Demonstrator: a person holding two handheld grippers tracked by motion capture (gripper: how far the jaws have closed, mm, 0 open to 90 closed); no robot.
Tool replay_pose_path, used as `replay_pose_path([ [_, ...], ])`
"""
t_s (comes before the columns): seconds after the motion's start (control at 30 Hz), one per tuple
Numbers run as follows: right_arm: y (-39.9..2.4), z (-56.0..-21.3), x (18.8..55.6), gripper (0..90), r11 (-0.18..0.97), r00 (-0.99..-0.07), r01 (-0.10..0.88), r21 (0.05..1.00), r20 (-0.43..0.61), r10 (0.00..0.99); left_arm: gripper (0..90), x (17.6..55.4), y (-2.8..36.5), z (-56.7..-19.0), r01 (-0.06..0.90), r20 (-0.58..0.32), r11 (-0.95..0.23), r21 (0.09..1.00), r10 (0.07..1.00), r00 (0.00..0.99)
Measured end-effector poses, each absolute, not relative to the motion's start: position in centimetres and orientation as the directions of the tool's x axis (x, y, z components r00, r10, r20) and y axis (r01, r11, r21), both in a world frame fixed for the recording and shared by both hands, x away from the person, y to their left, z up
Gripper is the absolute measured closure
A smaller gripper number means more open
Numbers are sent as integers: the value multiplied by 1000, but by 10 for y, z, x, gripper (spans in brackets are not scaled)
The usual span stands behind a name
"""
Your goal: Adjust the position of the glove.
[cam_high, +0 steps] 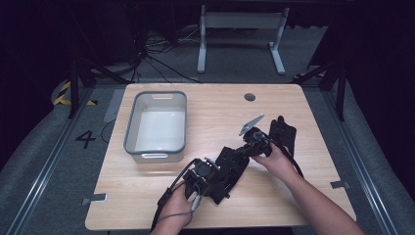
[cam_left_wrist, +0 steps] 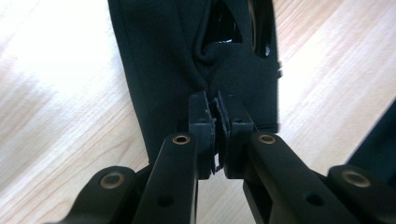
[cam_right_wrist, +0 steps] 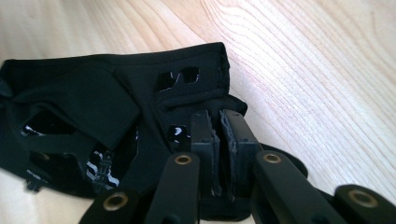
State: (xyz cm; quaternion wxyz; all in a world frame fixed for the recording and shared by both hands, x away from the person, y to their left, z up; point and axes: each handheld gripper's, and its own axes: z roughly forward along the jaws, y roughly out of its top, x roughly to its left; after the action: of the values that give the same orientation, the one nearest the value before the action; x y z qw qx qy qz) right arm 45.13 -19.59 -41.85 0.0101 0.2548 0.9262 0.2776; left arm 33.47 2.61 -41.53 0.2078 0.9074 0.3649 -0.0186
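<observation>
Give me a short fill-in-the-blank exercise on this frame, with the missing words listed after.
1. Both hand-held grippers are shut on the black ____.
2. The grey bin lies on the person's ____ side of the table.
3. The bin holds ____.
4. A second black glove lies beyond the ____ hand-held gripper.
Missing words: glove; left; nothing; right

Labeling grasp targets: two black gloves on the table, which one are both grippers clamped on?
The near glove, stretched between the left gripper and right gripper. The other glove lies flat and free beyond the right hand, toward the table's right edge.
</observation>
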Motion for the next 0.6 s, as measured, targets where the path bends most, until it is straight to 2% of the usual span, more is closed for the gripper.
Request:
replay_pose_path([
  [0.6, -234, -374, 403, 843, 646, -854, 467, 604, 118, 507, 851, 344, 28, -390, 608, -108, -691, 392, 622, 776],
])
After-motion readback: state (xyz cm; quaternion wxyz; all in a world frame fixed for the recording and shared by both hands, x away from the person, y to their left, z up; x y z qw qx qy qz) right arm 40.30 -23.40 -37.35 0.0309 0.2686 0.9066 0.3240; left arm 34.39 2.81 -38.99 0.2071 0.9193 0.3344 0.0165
